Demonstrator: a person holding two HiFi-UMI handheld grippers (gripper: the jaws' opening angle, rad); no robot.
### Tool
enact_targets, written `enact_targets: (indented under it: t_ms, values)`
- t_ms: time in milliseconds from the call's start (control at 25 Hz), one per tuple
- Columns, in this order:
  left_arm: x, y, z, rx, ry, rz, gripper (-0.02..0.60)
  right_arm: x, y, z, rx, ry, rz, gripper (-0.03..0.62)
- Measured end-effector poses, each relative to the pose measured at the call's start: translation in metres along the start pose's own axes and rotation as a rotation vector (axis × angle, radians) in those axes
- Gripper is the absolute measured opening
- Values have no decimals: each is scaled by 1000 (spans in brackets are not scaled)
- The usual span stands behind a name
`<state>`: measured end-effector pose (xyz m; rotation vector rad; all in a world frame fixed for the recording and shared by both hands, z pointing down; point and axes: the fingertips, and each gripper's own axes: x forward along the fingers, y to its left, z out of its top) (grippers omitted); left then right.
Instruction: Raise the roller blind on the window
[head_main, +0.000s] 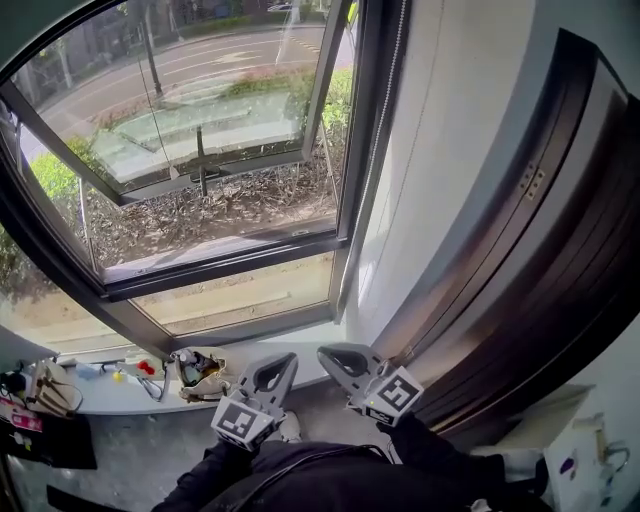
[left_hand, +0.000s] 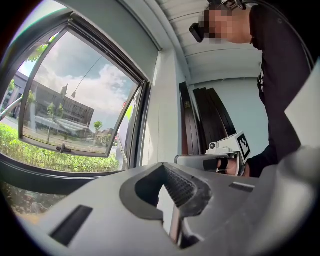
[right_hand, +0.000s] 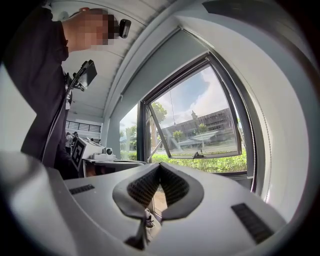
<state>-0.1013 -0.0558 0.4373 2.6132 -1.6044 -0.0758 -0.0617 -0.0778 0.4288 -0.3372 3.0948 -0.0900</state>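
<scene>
Window-corner setting: left gripper (head_main: 284, 360) and right gripper (head_main: 326, 356) are held level, side by side above the sill (head_main: 110, 402), each with jaws closed on nothing. The roller blind's bead chain (head_main: 385, 110) runs lengthwise down the right frame of the window (head_main: 200, 150), whose glass is uncovered. Only the gripper views reach the window's top, where the blind itself cannot be made out.
</scene>
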Motion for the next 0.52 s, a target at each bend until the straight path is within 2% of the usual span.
enact_targets:
  t_ms: [520]
  values:
    - [7, -7, 2, 15, 3, -18, 6, 0, -2, 6, -14, -4, -6, 2]
